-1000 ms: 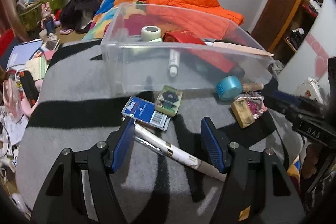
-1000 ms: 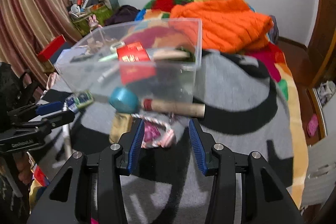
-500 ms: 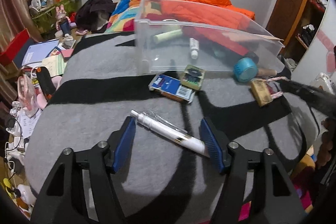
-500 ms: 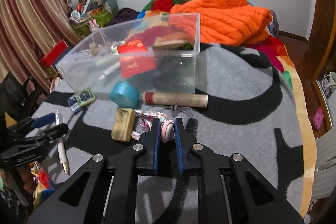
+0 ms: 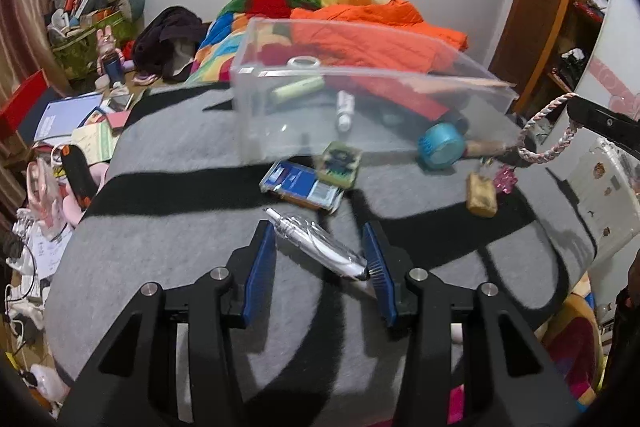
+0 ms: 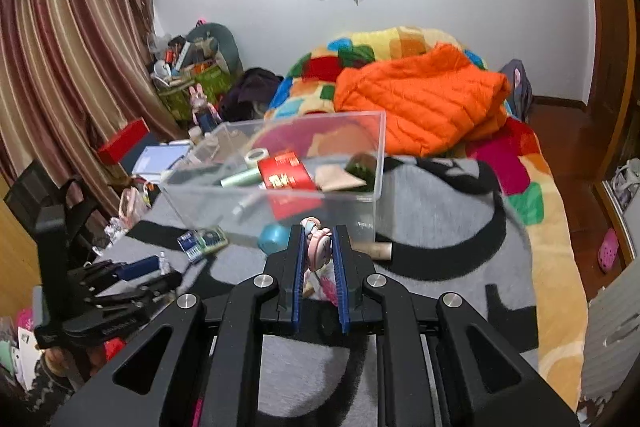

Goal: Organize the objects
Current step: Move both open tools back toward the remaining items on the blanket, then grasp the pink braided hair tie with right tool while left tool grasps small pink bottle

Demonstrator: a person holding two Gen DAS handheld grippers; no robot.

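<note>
— Right gripper (image 6: pixel 320 259) is closed on the braided cord (image 5: pixel 550 131) of a keychain, lifted off the grey blanket (image 5: pixel 160 247); its tan charm (image 5: pixel 481 189) and pink trinket (image 5: pixel 505 179) dangle below.

— And the left gripper (image 5: pixel 320 259)?

— Open, its fingers on either side of a silver pen (image 5: pixel 318 247) lying slantwise on the blanket. It looks like mid-pickup.

— Next move?

— Probably carry the keychain over the clear bin (image 6: pixel 280 179), just beyond, and release above the rim so the swinging charm clears the wall. Then close on the pen.
</note>
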